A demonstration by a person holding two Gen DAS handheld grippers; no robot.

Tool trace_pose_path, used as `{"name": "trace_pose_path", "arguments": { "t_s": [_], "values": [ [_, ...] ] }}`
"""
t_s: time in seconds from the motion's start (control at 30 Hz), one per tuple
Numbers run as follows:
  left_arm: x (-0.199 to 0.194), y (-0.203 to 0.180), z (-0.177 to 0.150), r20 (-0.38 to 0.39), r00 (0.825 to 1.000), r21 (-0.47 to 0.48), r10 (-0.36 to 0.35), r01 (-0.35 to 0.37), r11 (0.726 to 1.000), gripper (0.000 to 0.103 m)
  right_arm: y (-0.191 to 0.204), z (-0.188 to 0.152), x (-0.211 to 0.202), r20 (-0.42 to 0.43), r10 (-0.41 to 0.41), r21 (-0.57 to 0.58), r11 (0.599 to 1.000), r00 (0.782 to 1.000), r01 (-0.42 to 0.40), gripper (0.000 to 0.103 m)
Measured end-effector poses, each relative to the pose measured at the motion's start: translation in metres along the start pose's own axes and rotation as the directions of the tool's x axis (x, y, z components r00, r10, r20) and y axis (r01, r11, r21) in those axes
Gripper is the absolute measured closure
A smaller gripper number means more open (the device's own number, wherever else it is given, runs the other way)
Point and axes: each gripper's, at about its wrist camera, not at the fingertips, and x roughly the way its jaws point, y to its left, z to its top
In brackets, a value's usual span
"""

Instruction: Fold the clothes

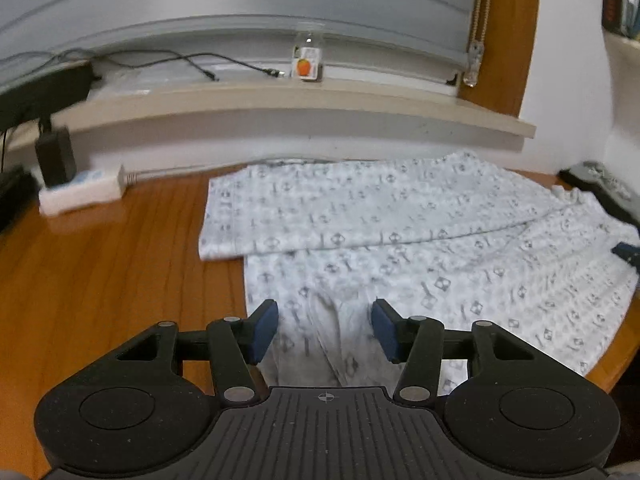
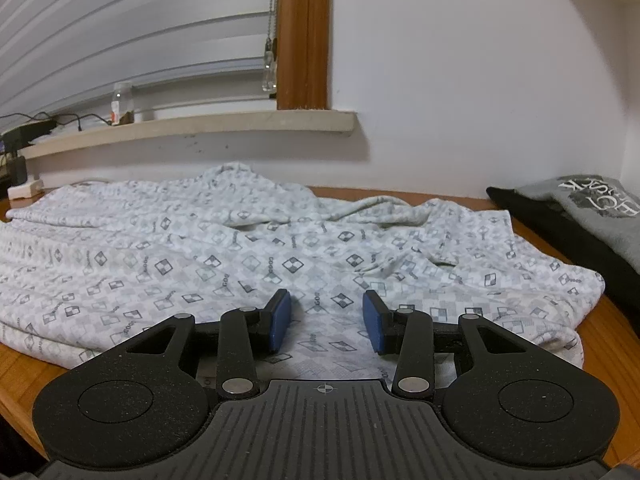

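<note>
A white garment with a grey diamond print [image 1: 360, 216] lies spread on the wooden table [image 1: 100, 280]. One part is folded over along its far side, and its left edge is straight. My left gripper [image 1: 325, 326] hovers over the garment's near left corner. Its blue pads [image 1: 264, 332] stand apart, with only a cloth ridge lying below them. In the right wrist view the same garment [image 2: 200, 248] is rumpled toward the back right. My right gripper [image 2: 326, 320] sits low over its near edge, open, with flat cloth beneath the gap and nothing pinched.
A white power strip [image 1: 80, 194] with a black adapter [image 1: 56, 152] sits at the table's back left. A small bottle [image 1: 308, 60] and a cable rest on the window sill [image 1: 280, 100]. Folded grey and black clothes [image 2: 580, 216] lie at the right edge.
</note>
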Motion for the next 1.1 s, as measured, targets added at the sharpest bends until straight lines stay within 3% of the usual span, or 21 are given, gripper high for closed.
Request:
{"name": "trace_pose_path", "arguments": {
  "t_s": [0.17, 0.23, 0.3, 0.4, 0.57, 0.63, 0.7, 0.83, 0.9, 1.0, 1.1],
  "values": [
    [-0.001, -0.004, -0.003, 0.023, 1.0, 0.004, -0.02, 0.02, 1.0, 0.05, 0.0, -0.001, 0.0, 0.003, -0.004, 0.002, 1.0, 1.0, 0.004, 0.062],
    [0.003, -0.006, -0.002, 0.025, 0.999, 0.014, -0.02, 0.02, 1.0, 0.054, 0.001, -0.001, 0.0, 0.005, -0.006, 0.002, 1.0, 1.0, 0.006, 0.062],
    [0.005, -0.008, -0.001, 0.035, 0.999, 0.03, -0.023, 0.022, 0.999, 0.066, 0.001, -0.001, 0.0, 0.006, -0.006, 0.001, 1.0, 1.0, 0.006, 0.062],
    [0.002, -0.011, 0.001, 0.062, 0.998, 0.062, -0.007, 0.003, 0.998, 0.068, 0.001, -0.001, -0.001, 0.008, -0.006, 0.002, 1.0, 1.0, 0.006, 0.062],
    [-0.003, 0.0, 0.014, 0.077, 0.997, 0.013, 0.002, -0.003, 1.0, 0.055, 0.001, -0.002, -0.001, 0.013, -0.009, -0.001, 1.0, 1.0, 0.009, 0.062],
    [0.002, 0.003, 0.017, 0.053, 0.998, 0.0, -0.026, 0.026, 1.0, 0.038, 0.001, -0.002, -0.001, 0.013, -0.009, -0.001, 1.0, 1.0, 0.009, 0.062],
    [0.009, 0.002, 0.015, 0.032, 0.997, 0.011, -0.076, 0.076, 0.997, 0.037, 0.001, -0.002, -0.002, 0.015, -0.01, -0.001, 1.0, 1.0, 0.01, 0.062],
    [0.029, -0.004, 0.01, -0.022, 0.997, 0.027, -0.07, 0.071, 0.997, 0.04, 0.002, -0.003, -0.002, 0.018, -0.013, -0.003, 1.0, 1.0, 0.013, 0.062],
    [0.032, -0.007, 0.008, -0.032, 0.997, 0.04, -0.063, 0.065, 0.997, 0.045, 0.001, -0.003, -0.002, 0.018, -0.012, -0.004, 1.0, 1.0, 0.012, 0.062],
    [0.025, -0.012, 0.006, -0.002, 0.999, 0.077, -0.044, 0.044, 0.996, 0.074, 0.001, -0.003, -0.002, 0.02, -0.011, -0.006, 1.0, 1.0, 0.011, 0.062],
    [0.005, -0.021, 0.004, 0.071, 0.997, 0.124, -0.04, 0.031, 0.992, 0.086, 0.0, -0.003, -0.001, 0.022, -0.011, -0.006, 1.0, 1.0, 0.011, 0.062]
  ]
}}
